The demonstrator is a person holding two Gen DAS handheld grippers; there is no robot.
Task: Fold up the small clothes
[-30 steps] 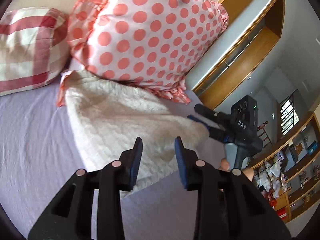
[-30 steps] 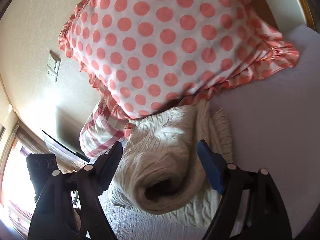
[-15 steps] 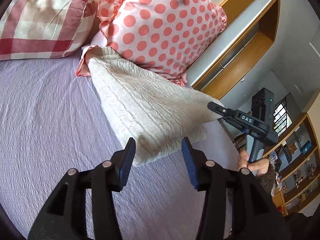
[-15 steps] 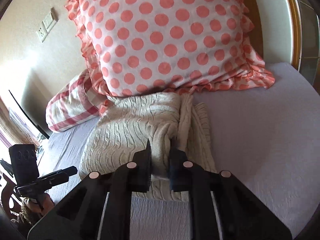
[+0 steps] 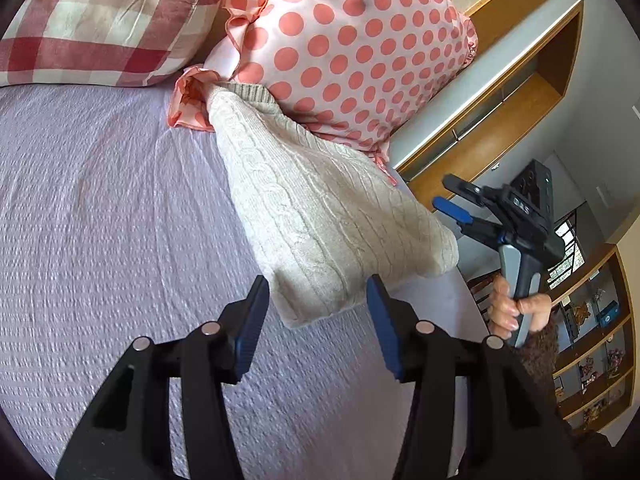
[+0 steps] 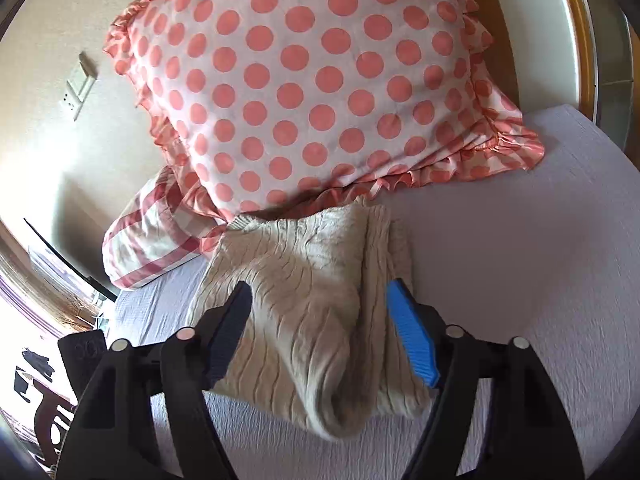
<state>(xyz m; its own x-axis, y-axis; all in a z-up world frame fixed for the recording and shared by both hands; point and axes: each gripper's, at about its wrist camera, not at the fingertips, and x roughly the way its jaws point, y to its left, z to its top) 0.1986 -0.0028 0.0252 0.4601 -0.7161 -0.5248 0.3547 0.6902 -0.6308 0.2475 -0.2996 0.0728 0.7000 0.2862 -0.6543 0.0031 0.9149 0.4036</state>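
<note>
Bed: a lilac textured bedsheet [image 5: 100,220] fills the near and left of the left wrist view.
Pillows: 2 at the far end, a white pillow with coral polka dots and a frill [image 6: 312,80] and, to its left, a red and cream checked pillow [image 5: 100,20].
Garment: a cream cable-knit sweater [image 5: 320,216], folded, lies on the sheet, its far end touching the dotted pillow.
Left gripper [image 5: 318,316]: jaws spread wide, empty, at the sweater's near corner.
Right gripper [image 6: 320,332]: jaws released, spread above the sweater's near fold.
</note>
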